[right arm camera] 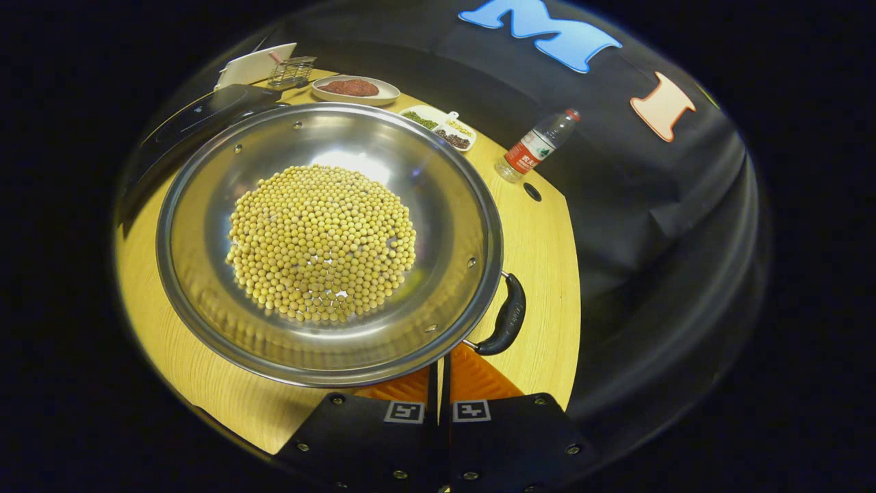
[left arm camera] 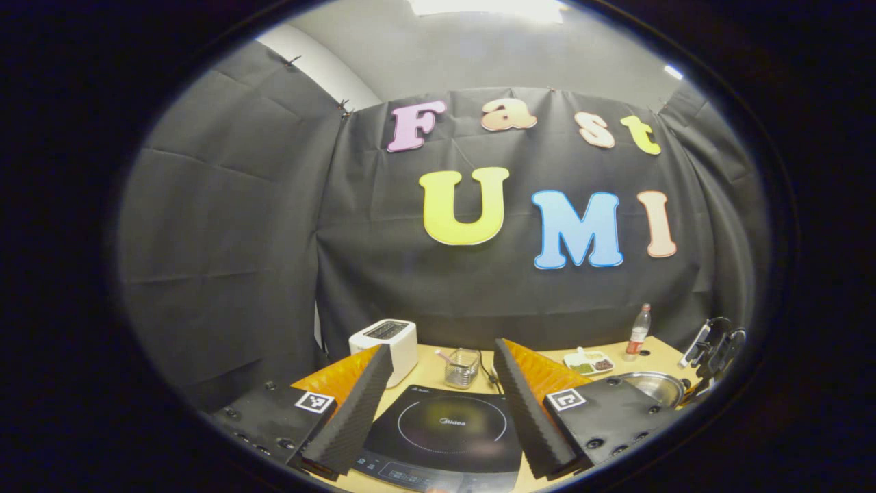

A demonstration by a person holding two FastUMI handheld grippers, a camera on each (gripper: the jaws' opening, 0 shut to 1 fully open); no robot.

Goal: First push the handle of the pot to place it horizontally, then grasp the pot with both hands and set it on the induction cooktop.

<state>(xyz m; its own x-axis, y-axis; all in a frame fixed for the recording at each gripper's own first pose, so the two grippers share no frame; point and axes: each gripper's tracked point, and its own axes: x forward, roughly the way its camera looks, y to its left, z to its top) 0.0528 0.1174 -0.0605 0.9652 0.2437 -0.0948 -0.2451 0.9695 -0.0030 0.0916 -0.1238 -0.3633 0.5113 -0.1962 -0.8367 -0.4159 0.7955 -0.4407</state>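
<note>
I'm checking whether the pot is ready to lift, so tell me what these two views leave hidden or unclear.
- Pot: its far handle cannot be seen in the right gripper view; the bowl's rim hides that side.
- Right gripper: the fingertips sit under the pot's rim, so contact with the pot or near handle is unclear.
- Induction cooktop: its front controls are cut off at the bottom of the left gripper view.
- Left gripper: open over the cooktop.

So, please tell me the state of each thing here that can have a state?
Pot: on the table, filled with yellow beans, not on the cooktop.
Pot handle: beside the right gripper's tips, not gripped.
Induction cooktop: bare, nothing on it.
Left gripper: fingers wide open, above the cooktop.
Right gripper: fingers shut together at the pot's rim.
Bottle: upright, capped.
Toaster: slots empty.
</note>
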